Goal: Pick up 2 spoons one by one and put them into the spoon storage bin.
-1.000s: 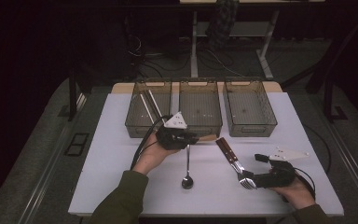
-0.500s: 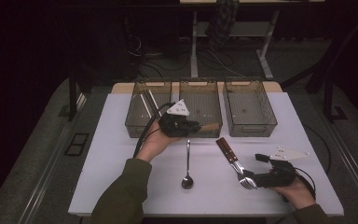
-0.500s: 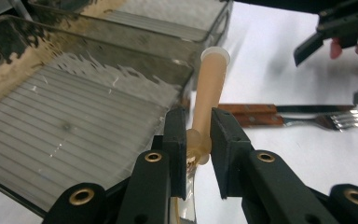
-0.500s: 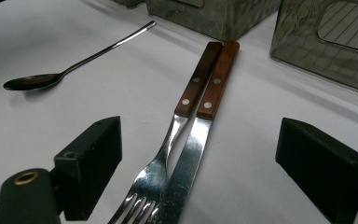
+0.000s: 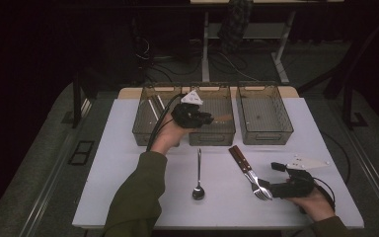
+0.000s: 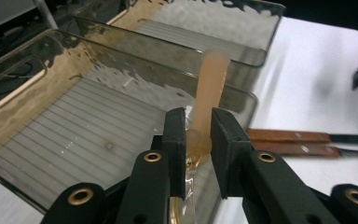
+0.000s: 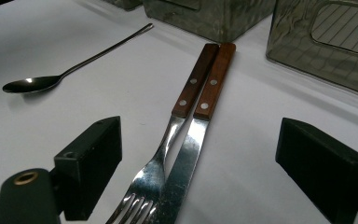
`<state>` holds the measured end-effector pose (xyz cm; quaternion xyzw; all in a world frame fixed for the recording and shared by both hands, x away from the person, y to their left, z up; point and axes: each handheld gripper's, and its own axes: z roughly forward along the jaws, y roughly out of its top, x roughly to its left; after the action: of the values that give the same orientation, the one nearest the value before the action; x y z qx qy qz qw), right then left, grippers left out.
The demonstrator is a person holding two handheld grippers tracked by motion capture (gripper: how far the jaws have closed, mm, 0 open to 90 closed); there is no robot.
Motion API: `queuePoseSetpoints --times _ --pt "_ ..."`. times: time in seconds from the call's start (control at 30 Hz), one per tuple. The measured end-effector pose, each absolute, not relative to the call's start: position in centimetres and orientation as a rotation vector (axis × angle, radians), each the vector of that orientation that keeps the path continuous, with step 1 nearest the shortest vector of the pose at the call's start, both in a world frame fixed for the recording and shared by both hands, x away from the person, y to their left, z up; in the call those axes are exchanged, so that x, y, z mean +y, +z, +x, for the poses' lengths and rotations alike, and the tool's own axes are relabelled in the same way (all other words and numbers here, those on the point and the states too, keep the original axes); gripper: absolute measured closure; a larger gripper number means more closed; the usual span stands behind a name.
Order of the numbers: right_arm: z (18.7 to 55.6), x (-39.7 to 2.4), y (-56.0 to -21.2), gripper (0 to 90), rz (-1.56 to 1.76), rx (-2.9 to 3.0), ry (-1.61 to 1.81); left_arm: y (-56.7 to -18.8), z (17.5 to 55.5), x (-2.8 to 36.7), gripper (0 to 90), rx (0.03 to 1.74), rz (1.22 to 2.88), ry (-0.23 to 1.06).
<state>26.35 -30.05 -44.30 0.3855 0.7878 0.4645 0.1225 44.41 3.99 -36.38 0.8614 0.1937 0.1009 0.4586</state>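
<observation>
Left hand-held gripper [image 6: 198, 140] is pinching a translucent orange utensil [image 6: 208, 88], maybe a plastic spoon, over the middle bin [image 5: 212, 136], so next it needs lowering and letting go. Far right, the right hand-held gripper [image 7: 198, 172] sits spread around the fork [image 7: 161, 163] and knife [image 7: 191, 144] on the table [image 5: 128, 163].

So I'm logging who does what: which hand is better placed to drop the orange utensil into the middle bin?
Left. The left gripper is shut on the orange utensil above the middle bin, while the right gripper rests open around the fork and knife.
</observation>
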Motion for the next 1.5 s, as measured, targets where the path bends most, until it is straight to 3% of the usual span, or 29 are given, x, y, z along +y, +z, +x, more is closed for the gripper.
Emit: queuePoseSetpoints --times 0.03,0.07,0.1,0.2,0.43,0.67,0.73,0.87,1.03,1.17,1.33,1.5 --pt "26.3 -30.1 -44.3 14.3 1.126 2.298 1.356 -36.6 44.7 4.0 73.9 0.49 2.118 0.262" --pt "26.3 -30.1 -44.3 14.2 1.127 2.296 1.357 -36.8 45.0 4.0 67.1 0.501 2.1 0.259" --pt "26.3 -30.2 -44.3 14.2 1.127 2.296 1.358 -37.0 45.2 4.1 53.4 0.526 2.078 0.247" --pt "26.3 -30.2 -44.2 14.3 1.126 2.292 1.362 -37.3 45.4 4.3 41.8 0.54 2.076 0.231" --pt "26.3 -30.2 -44.2 14.2 1.125 2.295 1.359 -36.9 44.2 4.5 30.9 0.549 2.072 0.206" --pt "26.4 -30.1 -44.3 14.3 1.129 2.294 1.351 -37.2 41.5 4.9 30.7 0.555 2.086 0.181" --pt "26.4 -30.1 -44.3 14.2 1.131 2.293 1.348 -37.4 40.6 5.3 32.8 0.554 2.093 0.193" --pt "26.4 -30.1 -44.4 14.2 1.133 2.297 1.341 -37.7 38.9 6.1 46.2 0.552 2.089 0.186" --pt "26.5 -30.0 -44.5 14.3 1.131 2.302 1.332 -38.6 36.6 6.8 71.6 0.506 2.123 0.147" --pt "26.5 -30.0 -44.5 14.3 1.139 2.302 1.326 -39.8 35.4 7.3 87.0 0.511 2.149 0.144" --pt "26.5 -30.0 -44.5 14.3 1.145 2.299 1.322 -41.8 35.1 7.8 89.2 0.534 2.205 0.159" --pt "26.5 -30.0 -44.5 14.2 1.137 2.298 1.321 -43.9 35.3 7.7 89.2 0.558 2.243 0.094"
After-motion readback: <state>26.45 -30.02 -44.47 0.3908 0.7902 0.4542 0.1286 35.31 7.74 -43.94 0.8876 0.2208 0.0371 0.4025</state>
